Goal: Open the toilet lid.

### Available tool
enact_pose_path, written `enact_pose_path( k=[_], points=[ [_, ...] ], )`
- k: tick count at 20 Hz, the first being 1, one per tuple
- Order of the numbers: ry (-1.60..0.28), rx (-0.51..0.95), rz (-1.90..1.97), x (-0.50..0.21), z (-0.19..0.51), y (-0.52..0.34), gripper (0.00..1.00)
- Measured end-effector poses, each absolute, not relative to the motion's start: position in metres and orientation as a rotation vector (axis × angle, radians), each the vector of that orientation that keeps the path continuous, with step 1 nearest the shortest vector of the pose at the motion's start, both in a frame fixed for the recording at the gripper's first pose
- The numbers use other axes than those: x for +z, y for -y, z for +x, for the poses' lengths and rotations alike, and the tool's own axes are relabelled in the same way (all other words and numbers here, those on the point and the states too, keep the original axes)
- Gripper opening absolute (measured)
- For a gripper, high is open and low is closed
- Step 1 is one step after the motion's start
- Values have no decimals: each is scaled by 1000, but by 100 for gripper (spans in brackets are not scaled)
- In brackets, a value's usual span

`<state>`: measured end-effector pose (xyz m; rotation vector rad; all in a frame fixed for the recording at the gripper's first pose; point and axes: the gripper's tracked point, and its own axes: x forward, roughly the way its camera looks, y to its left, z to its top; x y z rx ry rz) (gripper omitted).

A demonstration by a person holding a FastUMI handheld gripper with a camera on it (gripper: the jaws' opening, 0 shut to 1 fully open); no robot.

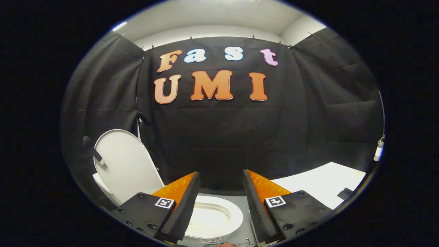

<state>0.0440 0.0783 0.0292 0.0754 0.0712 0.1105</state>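
Toilet lid (125, 164) raised, standing upright and leaning back towards the black cloth wall (219, 137), off to the left beyond the fingers. Small dark handle (92, 151) sticking out from lid's left edge. Gripper (219, 181) with fingers (181, 209) spread wide apart, gripping nothing. Open toilet seat (226, 212) and bowl directly below, seen between the fingers. White table (322, 185) to the right, beyond the right finger.

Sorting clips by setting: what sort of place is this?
Probably a mock bathroom booth: a toilet bowl between the open gripper fingers, its lid raised, black cloth walls behind.
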Motion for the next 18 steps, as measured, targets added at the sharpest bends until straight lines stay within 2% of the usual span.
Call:
enact_pose_path(
  k=[8,18],
  points=[
    [-83,-21,167,-19,34,-17,86],
    [-72,-8,96,-22,30,-32,86]
  ],
)
